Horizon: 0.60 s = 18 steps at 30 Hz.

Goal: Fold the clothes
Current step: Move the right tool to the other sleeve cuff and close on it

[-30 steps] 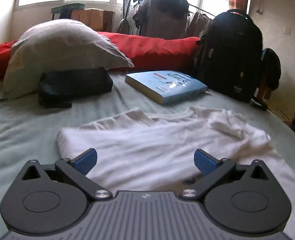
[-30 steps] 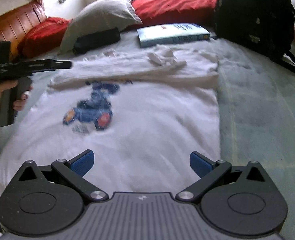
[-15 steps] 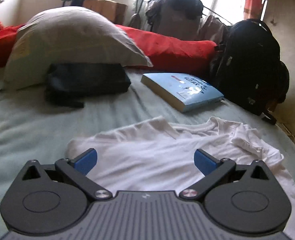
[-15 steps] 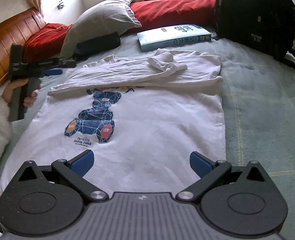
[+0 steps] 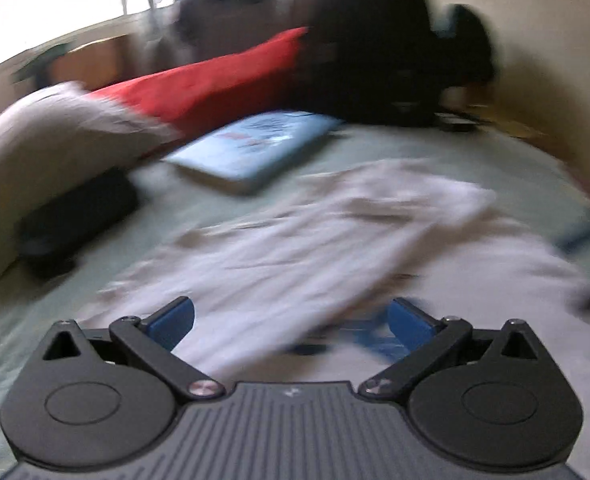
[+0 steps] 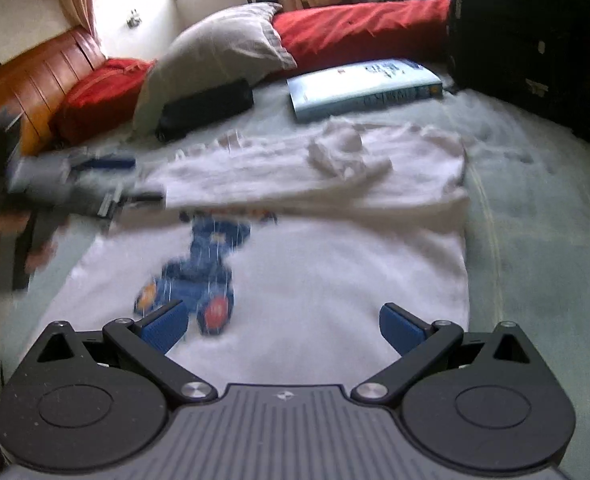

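A white T-shirt [image 6: 295, 280] with a blue printed figure [image 6: 203, 276] was recorded lying flat on a pale green bedsheet [image 6: 535, 248], its long axis running from the near edge of the right wrist view toward the pillows, the upper part folded over in a band [image 6: 295, 176] lying crosswise above the print. A crumpled sleeve [image 6: 343, 156] was noted on top of that band. In the blurred left wrist view the same T-shirt [image 5: 295, 248] was seen ahead of the fingers, its folded band slanting from lower left to upper right. The left gripper [image 5: 291, 320] was noted with jaws spread wide and nothing between them; it was also seen, blurred, at the shirt's left edge in the right wrist view [image 6: 107, 184], held by a hand [image 6: 35, 248]. The right gripper [image 6: 281, 326] was likewise spread wide and empty, above the shirt's lower half. Beyond the shirt were listed a blue book [image 6: 363, 88], a black pouch [image 6: 207, 108] against a grey pillow [image 6: 215, 48], a red bolster [image 6: 359, 28], a red cushion [image 6: 99, 96] and a black backpack [image 6: 527, 40]. Bare sheet lay open to the shirt's right. No containers were noted.
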Each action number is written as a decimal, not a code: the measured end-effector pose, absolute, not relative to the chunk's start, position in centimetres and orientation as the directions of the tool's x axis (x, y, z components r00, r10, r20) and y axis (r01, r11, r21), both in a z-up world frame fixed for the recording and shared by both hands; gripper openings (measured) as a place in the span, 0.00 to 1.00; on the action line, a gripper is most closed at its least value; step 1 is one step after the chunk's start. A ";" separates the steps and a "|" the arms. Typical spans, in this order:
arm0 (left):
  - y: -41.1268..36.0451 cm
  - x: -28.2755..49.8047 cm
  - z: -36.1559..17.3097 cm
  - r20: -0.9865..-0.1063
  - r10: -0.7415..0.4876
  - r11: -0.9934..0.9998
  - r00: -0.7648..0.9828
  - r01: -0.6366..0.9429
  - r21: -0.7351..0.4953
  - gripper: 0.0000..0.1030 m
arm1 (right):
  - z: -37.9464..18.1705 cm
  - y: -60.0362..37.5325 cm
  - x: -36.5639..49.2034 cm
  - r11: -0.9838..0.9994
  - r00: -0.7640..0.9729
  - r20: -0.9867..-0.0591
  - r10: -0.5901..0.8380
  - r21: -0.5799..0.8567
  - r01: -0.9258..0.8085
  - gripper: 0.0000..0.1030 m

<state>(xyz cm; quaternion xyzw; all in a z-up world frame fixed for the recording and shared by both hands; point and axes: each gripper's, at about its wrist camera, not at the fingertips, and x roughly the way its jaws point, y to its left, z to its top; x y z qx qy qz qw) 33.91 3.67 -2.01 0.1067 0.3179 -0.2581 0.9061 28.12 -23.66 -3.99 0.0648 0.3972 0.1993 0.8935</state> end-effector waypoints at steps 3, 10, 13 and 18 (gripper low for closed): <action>2.2 32.3 -3.5 -0.674 -0.454 0.809 0.583 0.587 -0.037 0.99 | -3.5 -24.6 30.8 0.903 0.621 -0.656 0.429 0.328 -0.278 1.00; 2.1 31.2 -5.3 -0.713 -0.396 0.812 0.579 0.583 0.021 0.99 | -4.6 -28.0 38.5 0.821 0.619 -0.590 0.518 0.546 -0.167 0.99; 3.3 32.1 -6.1 -0.716 -0.450 0.820 0.534 0.564 -0.095 0.99 | -6.0 -29.5 41.7 0.771 0.618 -0.567 0.545 0.629 -0.101 0.89; 3.6 32.0 -6.6 -0.707 -0.453 0.817 0.542 0.570 -0.087 0.99 | -9.4 -31.1 44.1 0.688 0.613 -0.539 0.578 0.726 -0.010 0.77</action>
